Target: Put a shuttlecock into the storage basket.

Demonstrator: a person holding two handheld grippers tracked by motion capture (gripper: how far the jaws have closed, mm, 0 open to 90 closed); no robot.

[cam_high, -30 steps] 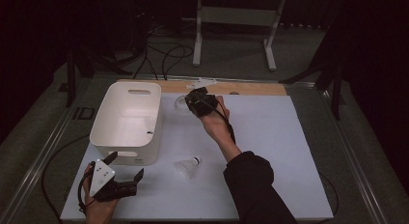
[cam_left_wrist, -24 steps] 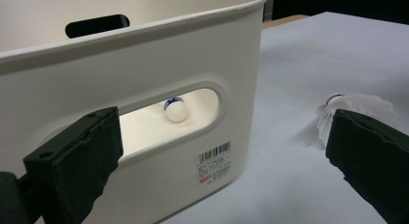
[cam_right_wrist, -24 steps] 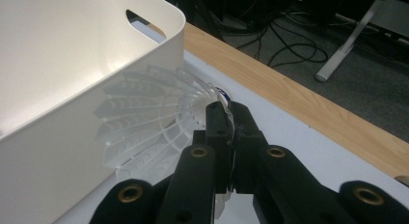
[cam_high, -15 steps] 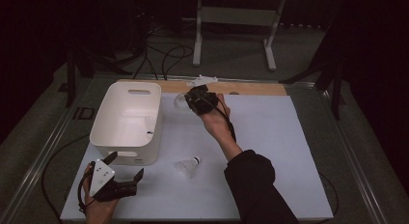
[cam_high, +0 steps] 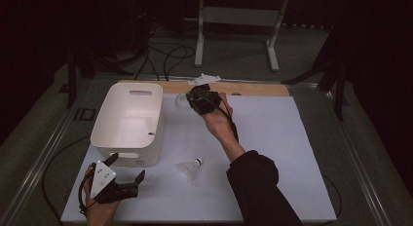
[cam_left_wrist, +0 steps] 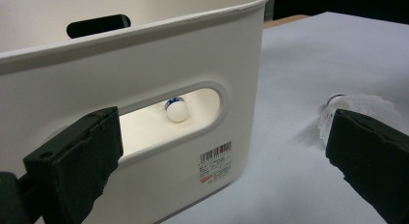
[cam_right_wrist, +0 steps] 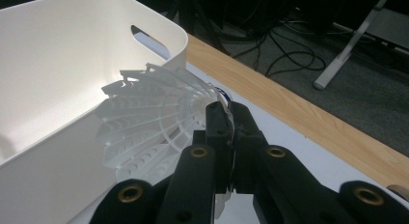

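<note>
- Black foam-padded jaws of the right gripper (cam_right_wrist: 226,118) are clamped tight on the edge of a white shuttlecock (cam_right_wrist: 154,122); the skirt fans out to the jaws' 9 o'clock in the right gripper view.
- In the high view the right gripper (cam_high: 197,97) hangs above the table's far edge, the held shuttlecock (cam_high: 181,100) at its 9 o'clock, pointing at the bin.
- Key relation: white bin (cam_high: 127,121) lies at 9 o'clock from the held shuttlecock, its near-side rim (cam_right_wrist: 164,35) just beside the skirt. Judgement: a short carry toward 9 o'clock puts it over the opening; the right hand (cam_high: 216,120) is clearly the nearer one for that.
- Left gripper (cam_high: 124,179) rests at the table's 7 o'clock corner, jaws spread wide, nothing between them.
- Second shuttlecock (cam_high: 189,168) lies on its side on the sheet, long axis running roughly 3 to 9 o'clock, cork cap toward 3; it sits at 3 o'clock from the left gripper, well apart from it. Seen past the left gripper's own jaw as second shuttlecock (cam_left_wrist: 357,108).
- Through the bin's handle slot, a shuttlecock cork (cam_left_wrist: 174,109) with a blue band lies inside already.
- Materials: skirt is moulded plastic lattice, springy-looking; bin is smooth, rounded plastic with a barcode label (cam_left_wrist: 215,163); table cover (cam_high: 272,153) is matt pale sheet, wooden strip (cam_high: 263,88) at 12 o'clock.
</note>
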